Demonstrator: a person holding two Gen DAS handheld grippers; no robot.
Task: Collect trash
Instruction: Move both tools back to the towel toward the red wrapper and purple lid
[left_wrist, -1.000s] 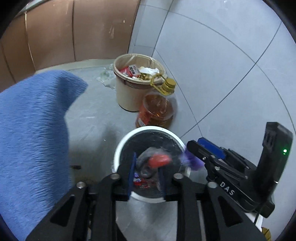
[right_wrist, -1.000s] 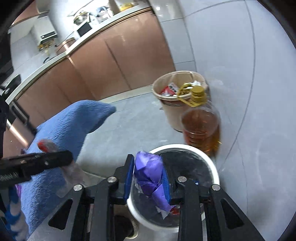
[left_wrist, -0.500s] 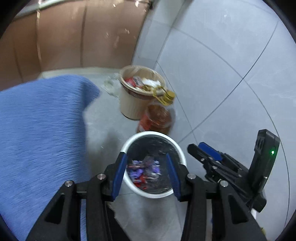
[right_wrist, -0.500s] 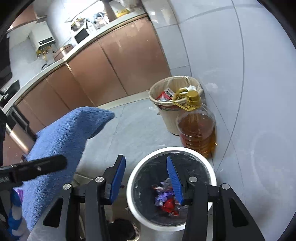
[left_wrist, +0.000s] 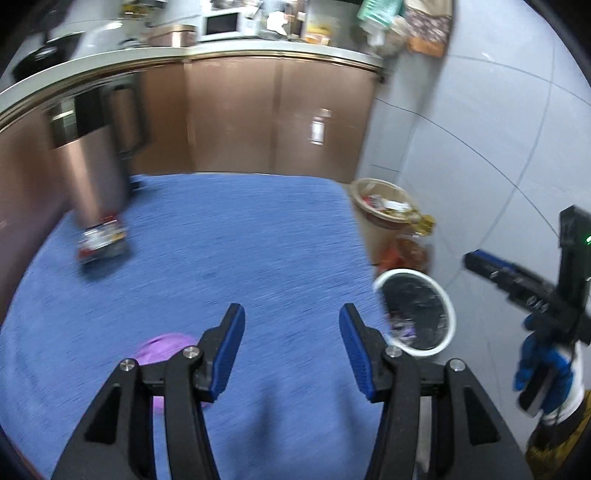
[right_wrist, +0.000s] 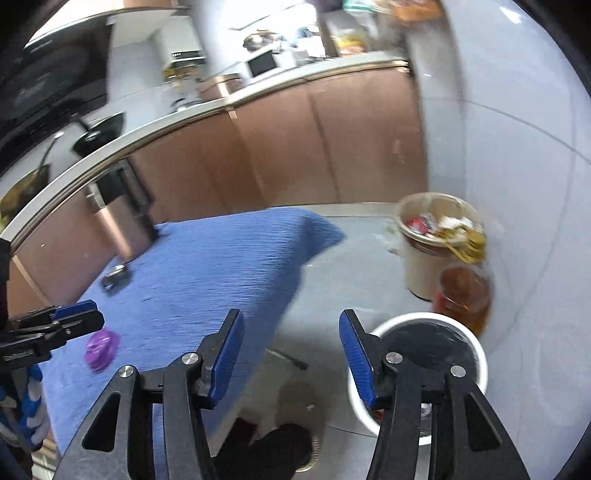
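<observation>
Both grippers had swung up and away from the white bin (left_wrist: 415, 308) since half a second earlier, when each hung directly over its black-lined mouth; the cameras now looked across the blue cloth (left_wrist: 221, 240) toward the kitchen cabinets (left_wrist: 273, 118).

Trash left to collect lay on that cloth. A purple wrapper (left_wrist: 162, 345) sat just beside the left gripper's (left_wrist: 291, 345) near finger, partly hidden behind it; the right wrist view showed the same piece (right_wrist: 100, 347) close under the left gripper's tip (right_wrist: 74, 319). Farther off, near the cloth's far left edge, lay a blurred red-and-white packet (left_wrist: 101, 240), seemingly at the foot of a copper-coloured bin (left_wrist: 92, 162). Purple scraps already sat at the bottom of the white bin.

The left gripper was spread wide with nothing between its blue pads (left_wrist: 229, 347). The right gripper (right_wrist: 291, 350) was likewise released and empty, hanging over the floor between the cloth's edge and the white bin (right_wrist: 424, 354).

The step in hand looked like the reach for the next piece, most likely the purple wrapper. Doing it well would mean shifting the left gripper leftward so the wrapper sat centred between the pads, coming down until the tips brushed the cloth, then closing slowly. The wrapper looked light and crumpled and the cloth soft and ribbed, so a pinch set too deep could gather fabric with it. The heavy blur suggested fast movement; slowing before contact would help.
</observation>
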